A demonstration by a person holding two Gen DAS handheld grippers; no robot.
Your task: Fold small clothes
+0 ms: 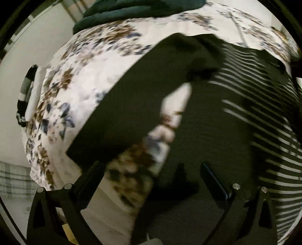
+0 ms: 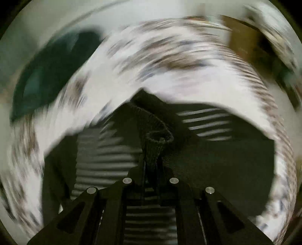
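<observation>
A dark knitted garment with white stripes [image 1: 132, 94] lies partly folded on a floral bedsheet [image 1: 85, 75]. My left gripper [image 1: 151, 165] hovers open above it, pointing steeply down. Its left finger is over the sheet and its right finger over dark cloth, and nothing is gripped. In the right wrist view, which is smeared by motion, my right gripper [image 2: 152, 164] is shut on a bunched edge of the same garment [image 2: 226, 160]. That fold rises from its fingertips, and striped panels show on either side.
A dark green garment [image 1: 135, 9] lies at the far end of the sheet, also seen as a green garment [image 2: 47, 75] at left. A black-and-white striped item [image 1: 26, 94] hangs at the sheet's left edge. Plaid cloth [image 1: 13, 179] shows low left. A brown box shape [image 2: 245, 37] is top right.
</observation>
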